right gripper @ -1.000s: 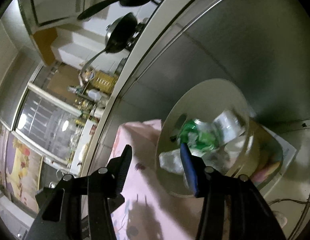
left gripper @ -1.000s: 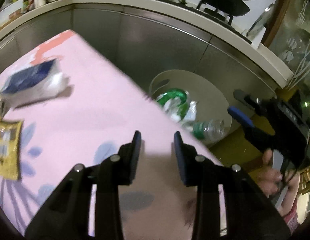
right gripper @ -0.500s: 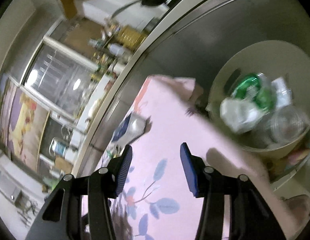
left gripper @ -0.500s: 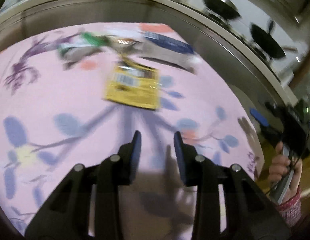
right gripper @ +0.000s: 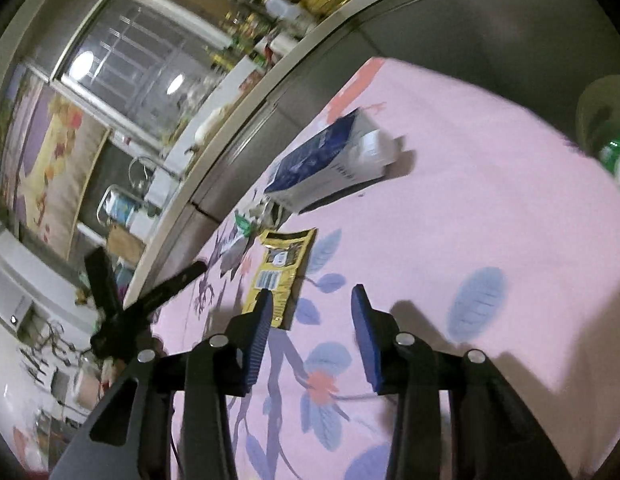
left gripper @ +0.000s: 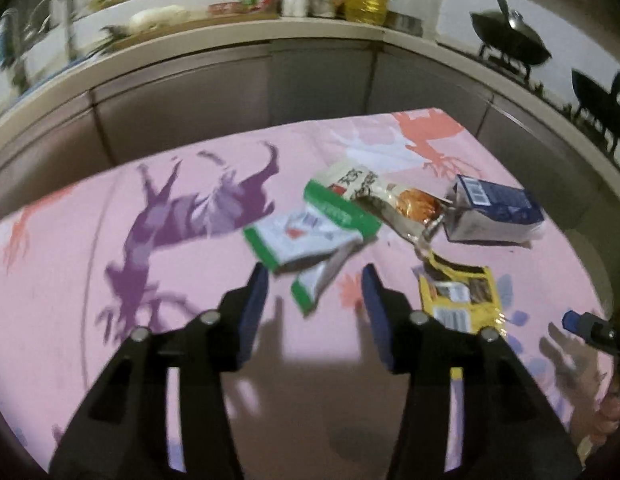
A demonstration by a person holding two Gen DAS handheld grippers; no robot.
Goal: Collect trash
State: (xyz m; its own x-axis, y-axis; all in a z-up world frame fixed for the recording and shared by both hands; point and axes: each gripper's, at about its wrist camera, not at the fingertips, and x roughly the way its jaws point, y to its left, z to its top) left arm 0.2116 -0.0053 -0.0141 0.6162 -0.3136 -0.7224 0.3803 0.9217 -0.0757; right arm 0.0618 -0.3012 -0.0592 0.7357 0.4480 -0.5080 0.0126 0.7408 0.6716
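While both sets of tongs hang over the pink flowered cloth (left gripper: 90, 240), neither one holds anything. The left tongs (left gripper: 314, 280) stand wide apart, and so do the right tongs (right gripper: 308, 308).

Just past the tips of the left tongs lies a green and white wrapper (left gripper: 310, 236), with one corner of it reaching in between the two fingers. A little farther out and to the right sits a crumpled snack bag (left gripper: 394, 200) with an orange patch. Right beside that bag, on its far right, a blue and white carton (left gripper: 494, 216) lies on its side with its torn end facing the bag. The yellow packet (left gripper: 460, 300) lies flat, close to the right finger of the left tongs.

To the left of the left tongs the cloth is bare all the way to its edge. The far edge of the cloth sits close to the grey cabinet doors (left gripper: 310, 76).

From the right tongs, the yellow packet (right gripper: 282, 276) lies just past the left finger, with its near end slipping behind that finger. The carton (right gripper: 330, 164) is farther out, near the cloth's far edge. Ahead and to the right the cloth is bare.

Off the right edge of the cloth stands a pale bin (right gripper: 602, 108). Something green (right gripper: 616, 152) shows inside it, too blurry to name.
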